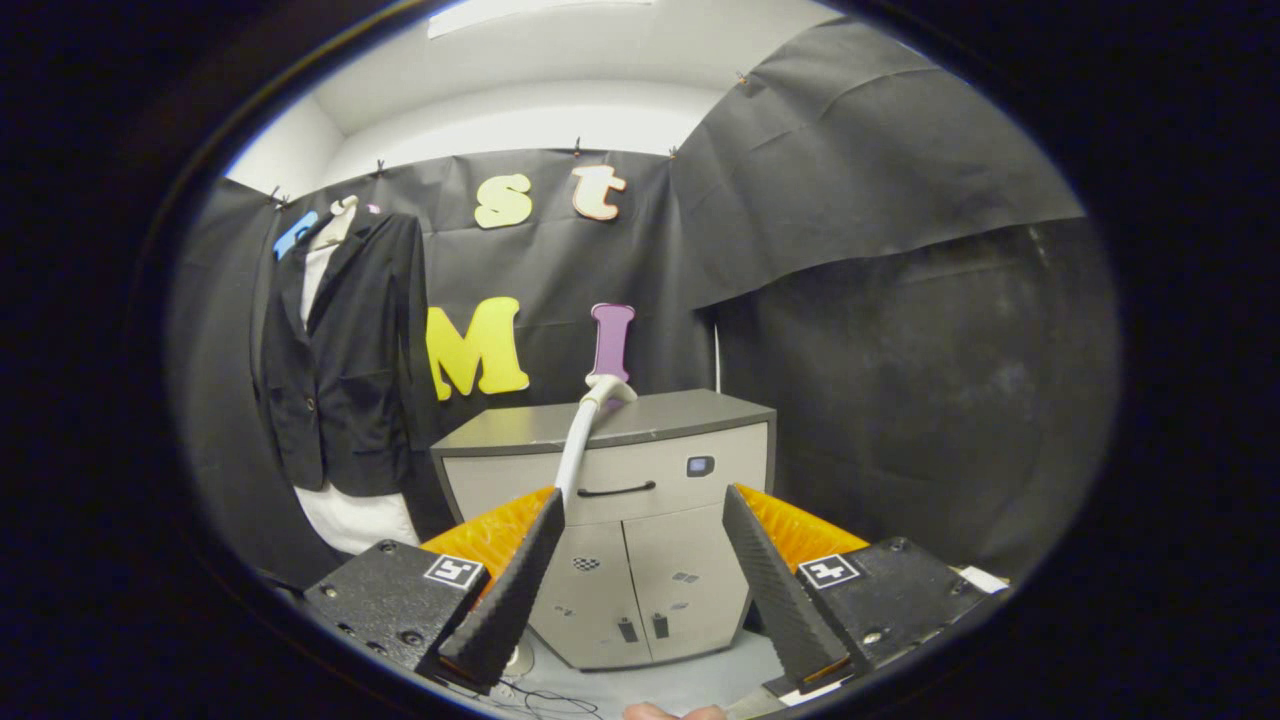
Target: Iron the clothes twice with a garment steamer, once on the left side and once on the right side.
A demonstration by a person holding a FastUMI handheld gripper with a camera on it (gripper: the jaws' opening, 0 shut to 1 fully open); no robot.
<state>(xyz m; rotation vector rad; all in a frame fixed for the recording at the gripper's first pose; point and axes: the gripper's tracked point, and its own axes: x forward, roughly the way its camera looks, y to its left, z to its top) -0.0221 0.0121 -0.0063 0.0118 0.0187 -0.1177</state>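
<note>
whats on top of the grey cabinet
A white steamer hose curves up over the cabinet top, near its back edge. Whatever it ends in isn't visible from here. The open gripper holds nothing, well short of it.

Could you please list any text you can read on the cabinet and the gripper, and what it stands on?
The small panel on the cabinet: too small to read.
The stickers on the cabinet doors: too blurred to read.
The square markers on the gripper: patterns, no words.
The fingers stand open, holding nothing.
</note>
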